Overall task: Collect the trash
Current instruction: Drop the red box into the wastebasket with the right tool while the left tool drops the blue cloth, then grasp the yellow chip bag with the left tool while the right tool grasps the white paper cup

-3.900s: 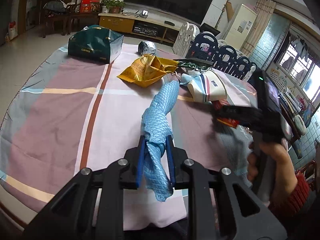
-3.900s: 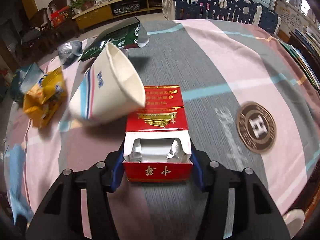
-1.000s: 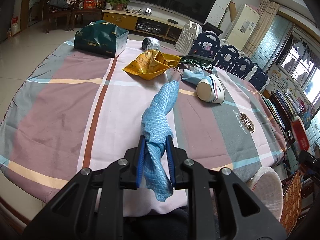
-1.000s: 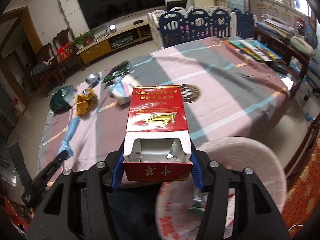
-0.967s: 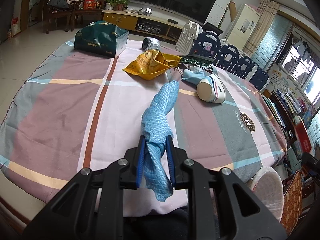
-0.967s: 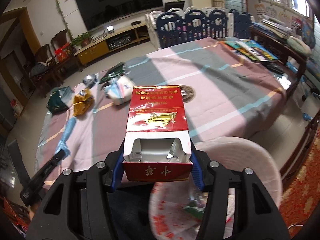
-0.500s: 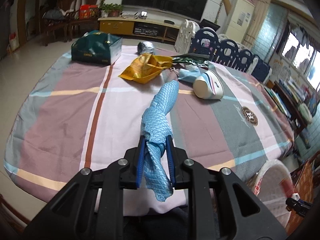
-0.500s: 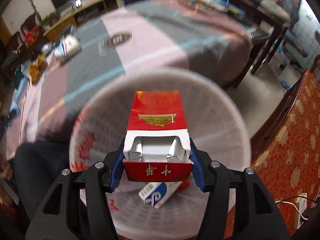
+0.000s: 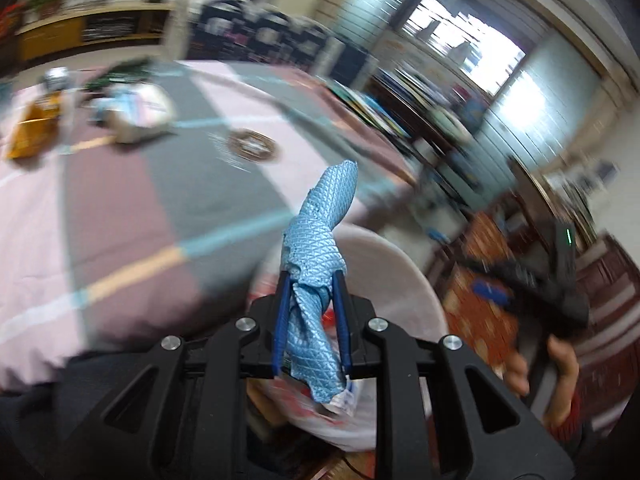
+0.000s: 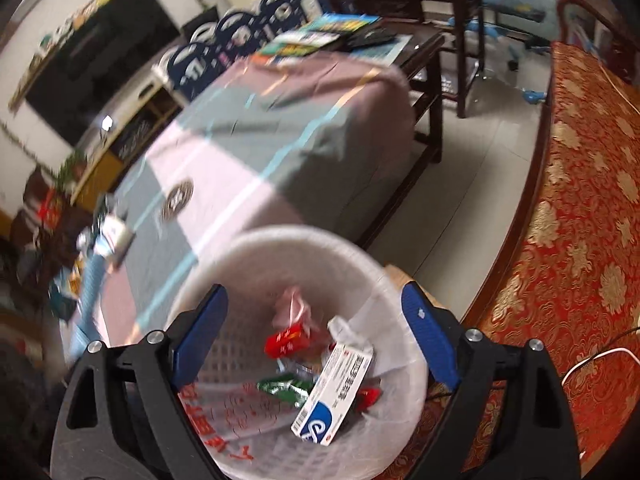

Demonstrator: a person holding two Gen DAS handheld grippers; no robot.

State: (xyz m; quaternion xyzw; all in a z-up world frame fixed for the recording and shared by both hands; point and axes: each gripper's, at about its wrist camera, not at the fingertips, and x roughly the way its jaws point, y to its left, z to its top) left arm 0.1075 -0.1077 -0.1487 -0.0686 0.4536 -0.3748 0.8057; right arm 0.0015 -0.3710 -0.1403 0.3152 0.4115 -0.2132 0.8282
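Observation:
My left gripper (image 9: 312, 280) is shut on a knotted light-blue mesh rag (image 9: 328, 200), which sticks up over the near rim of a white trash basket (image 9: 400, 280). In the right wrist view my right gripper (image 10: 314, 296) hangs above the basket (image 10: 280, 236). Its jaws are opening wide and nothing is between them. The red cigarette box (image 10: 286, 342) lies inside the basket among a white-and-blue carton (image 10: 336, 388) and a green wrapper (image 10: 284, 386). A paper cup (image 9: 136, 112) and a yellow bag (image 9: 32, 132) lie blurred on the table.
The table's striped pink-and-grey cloth (image 10: 280, 140) hangs just beside the basket. A red-and-gold patterned cushion (image 10: 580, 240) runs along the right. A dark wooden side table (image 10: 432, 80) with books stands behind. A hand (image 9: 560, 364) holds the other gripper at the right.
The right jaws spread and the red box dropped out of them into the basket. The left gripper swung right from over the table to the basket, still holding the blue rag.

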